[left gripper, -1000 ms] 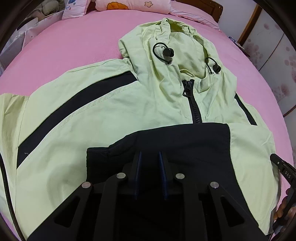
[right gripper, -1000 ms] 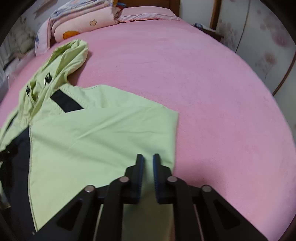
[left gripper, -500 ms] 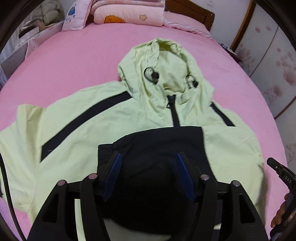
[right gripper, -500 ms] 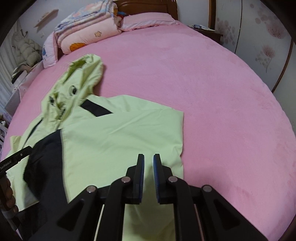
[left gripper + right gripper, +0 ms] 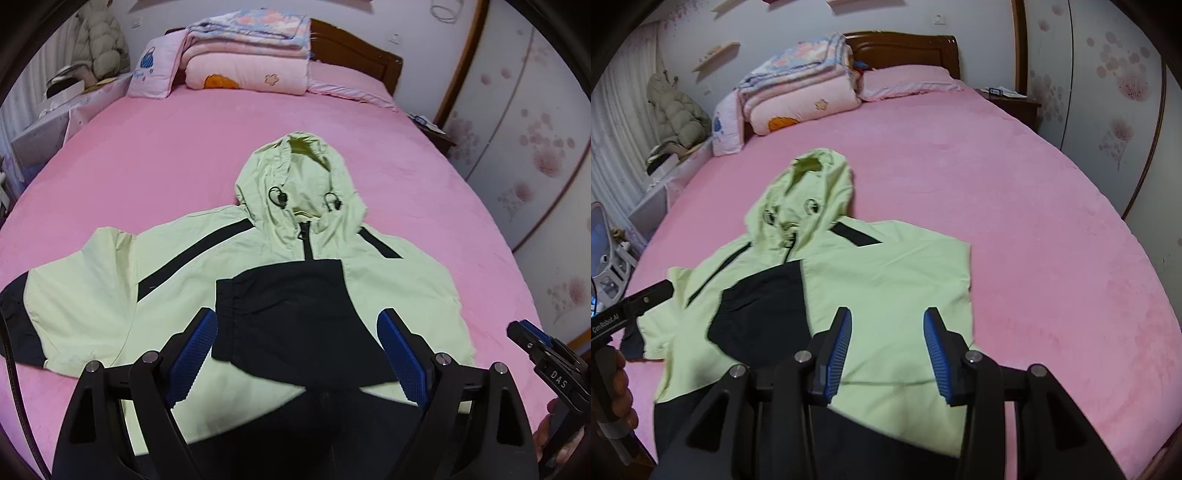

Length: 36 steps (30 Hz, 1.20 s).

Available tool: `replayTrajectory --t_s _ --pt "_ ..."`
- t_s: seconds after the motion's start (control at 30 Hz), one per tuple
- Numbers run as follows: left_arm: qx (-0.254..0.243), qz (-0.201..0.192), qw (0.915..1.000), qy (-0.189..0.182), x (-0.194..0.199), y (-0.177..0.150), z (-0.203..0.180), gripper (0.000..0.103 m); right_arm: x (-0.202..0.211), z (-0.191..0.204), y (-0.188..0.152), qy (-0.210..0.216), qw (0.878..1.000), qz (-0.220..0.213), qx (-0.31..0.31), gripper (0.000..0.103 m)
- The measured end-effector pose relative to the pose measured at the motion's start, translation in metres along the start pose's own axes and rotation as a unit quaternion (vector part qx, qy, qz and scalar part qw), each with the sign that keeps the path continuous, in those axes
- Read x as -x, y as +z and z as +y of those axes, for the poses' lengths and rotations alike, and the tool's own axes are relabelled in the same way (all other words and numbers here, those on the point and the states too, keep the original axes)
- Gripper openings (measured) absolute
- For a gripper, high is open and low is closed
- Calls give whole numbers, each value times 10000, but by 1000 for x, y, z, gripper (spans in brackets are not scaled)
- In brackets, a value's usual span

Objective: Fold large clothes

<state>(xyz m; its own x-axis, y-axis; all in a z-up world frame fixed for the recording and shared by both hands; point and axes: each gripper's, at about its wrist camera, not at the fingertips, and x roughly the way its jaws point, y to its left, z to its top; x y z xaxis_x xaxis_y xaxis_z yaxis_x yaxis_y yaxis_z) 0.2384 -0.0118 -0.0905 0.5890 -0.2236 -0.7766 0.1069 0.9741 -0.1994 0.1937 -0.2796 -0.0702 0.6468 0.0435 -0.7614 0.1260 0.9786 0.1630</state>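
Observation:
A pale green hooded jacket (image 5: 110, 280) with black panels lies face up on the pink bed (image 5: 166, 147), hood pointing to the headboard. Its right sleeve is folded across the chest, black cuff (image 5: 295, 314) on top. The left sleeve lies spread out to the left. My left gripper (image 5: 297, 328) is open and empty, raised above the black cuff. My right gripper (image 5: 886, 325) is open and empty above the jacket (image 5: 886, 273), over its folded right side. The right gripper also shows at the left wrist view's right edge (image 5: 546, 354).
Folded quilts (image 5: 247, 62) and pillows are stacked at the wooden headboard (image 5: 354, 51). A nightstand (image 5: 1012, 99) stands to the right of the bed, and a wardrobe (image 5: 535, 129) beyond it. Shelves with a puffy coat (image 5: 676, 114) stand on the left.
Both grippers have opened and let go of the jacket, then pulled back and up from it. The folded sleeve now rests on the chest.

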Motion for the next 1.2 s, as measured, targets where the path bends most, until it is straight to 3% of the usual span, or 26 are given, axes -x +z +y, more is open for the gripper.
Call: replayTrajectory --t_s 0.27,0.37,0.47,0.63,0.8,1.0,1.2 --pt "-125 -193 9994 -270 70 -28 -8 90 56 40 -28 175 9995 -214 121 41" --pt "-109 -308 9985 -435 94 -41 -6 97 74 55 -40 362 9990 -236 120 41" --pt "-139 -414 9974 -567 117 -55 0 99 84 72 -53 499 9985 -199 93 50" --pt "-118 -291 9988 -365 139 -71 24 100 93 110 -66 547 9979 -137 310 54" --pt "-255 -187 9988 -366 161 -88 70 100 101 160 -71 979 9942 -84 428 54" --pt "-128 -465 9984 298 192 -103 148 100 107 228 -68 1193 9905 -388 566 54" --pt "590 -646 9943 616 211 -113 254 100 89 297 -63 1118 9871 -640 952 54"
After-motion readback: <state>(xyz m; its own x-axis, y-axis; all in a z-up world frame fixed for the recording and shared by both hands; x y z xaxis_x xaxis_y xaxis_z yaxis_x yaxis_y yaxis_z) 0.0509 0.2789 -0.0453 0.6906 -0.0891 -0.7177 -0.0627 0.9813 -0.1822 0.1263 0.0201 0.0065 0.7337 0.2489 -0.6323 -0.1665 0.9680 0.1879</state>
